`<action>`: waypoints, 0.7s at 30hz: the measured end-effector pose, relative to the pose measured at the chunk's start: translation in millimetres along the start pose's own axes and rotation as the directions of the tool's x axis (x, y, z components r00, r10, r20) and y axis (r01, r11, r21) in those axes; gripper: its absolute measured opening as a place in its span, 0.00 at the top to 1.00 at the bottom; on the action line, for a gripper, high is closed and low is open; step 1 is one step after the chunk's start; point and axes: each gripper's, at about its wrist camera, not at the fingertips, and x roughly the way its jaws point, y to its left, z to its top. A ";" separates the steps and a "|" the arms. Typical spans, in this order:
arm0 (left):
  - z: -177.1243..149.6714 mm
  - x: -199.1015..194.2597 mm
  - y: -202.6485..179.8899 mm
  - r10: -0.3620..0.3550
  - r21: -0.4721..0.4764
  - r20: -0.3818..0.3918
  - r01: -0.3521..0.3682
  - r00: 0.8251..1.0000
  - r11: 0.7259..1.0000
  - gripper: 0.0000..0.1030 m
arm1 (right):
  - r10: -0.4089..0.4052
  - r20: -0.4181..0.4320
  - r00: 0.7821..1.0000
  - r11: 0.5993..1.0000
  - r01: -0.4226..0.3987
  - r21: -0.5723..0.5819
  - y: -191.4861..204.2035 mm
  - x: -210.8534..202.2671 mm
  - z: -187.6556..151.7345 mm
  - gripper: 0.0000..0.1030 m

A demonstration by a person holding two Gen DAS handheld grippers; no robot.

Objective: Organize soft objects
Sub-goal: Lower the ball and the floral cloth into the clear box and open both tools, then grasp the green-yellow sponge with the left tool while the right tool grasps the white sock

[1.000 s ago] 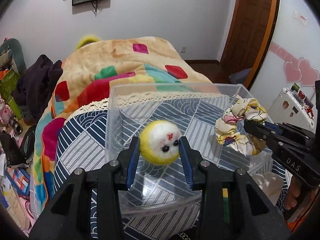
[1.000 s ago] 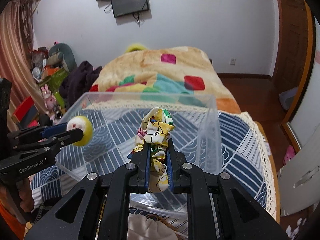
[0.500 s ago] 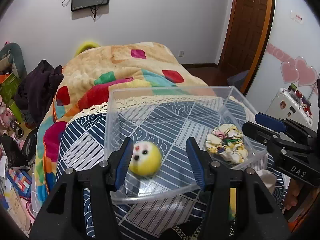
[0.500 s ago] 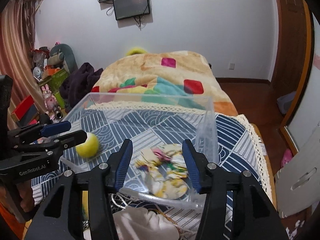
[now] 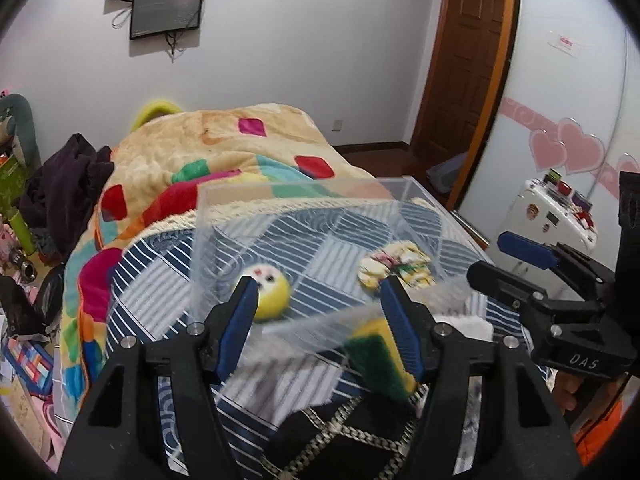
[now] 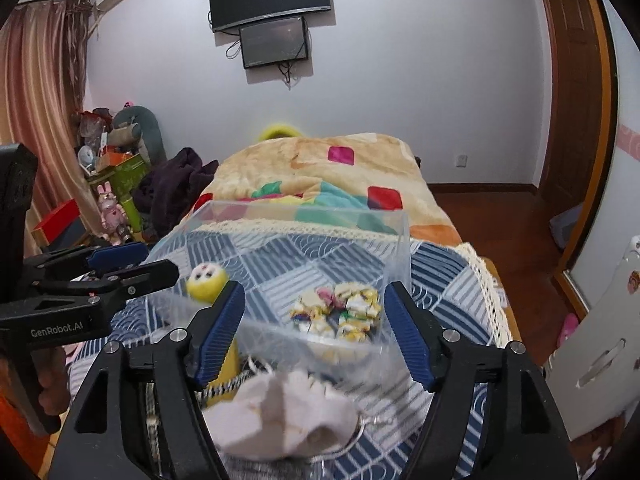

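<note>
A clear plastic bin stands on the blue patterned bedspread. Inside lie a yellow plush ball with a face and a floral scrunchie. My left gripper is open and empty, just in front of the bin's near wall. My right gripper is open and empty, also in front of the bin. A yellow-green sponge and a white cloth item lie on the bed before the bin. Each gripper shows in the other's view, the right and the left.
A dark bag with a chain strap lies at the near edge. A colourful blanket covers the bed beyond the bin. Clutter and dark clothes stand at the left. A wooden door and a white cabinet are on the right.
Both grippers have drawn back from the bin and risen slightly. The ball and scrunchie, released earlier, lie still in the bin. The sponge and white cloth have come into view.
</note>
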 end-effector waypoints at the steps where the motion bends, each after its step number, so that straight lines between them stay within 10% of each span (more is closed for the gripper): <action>1: -3.3 1.2 -2.6 -0.009 0.003 -0.009 0.009 1.000 1.000 0.38 | 0.000 -0.005 1.000 1.000 0.000 -0.001 0.5 0.1 -1.0 0.33; 17: -43.3 38.1 -21.0 -0.076 -0.017 -0.158 0.075 0.985 0.997 0.39 | 0.063 -0.151 0.987 0.998 -0.061 0.017 3.1 17.2 -53.6 0.33; 21: -46.8 40.4 -18.3 -0.130 -0.050 -0.165 0.123 0.978 0.991 0.51 | 0.075 -0.166 0.983 0.997 -0.070 0.033 0.4 20.4 -62.0 0.33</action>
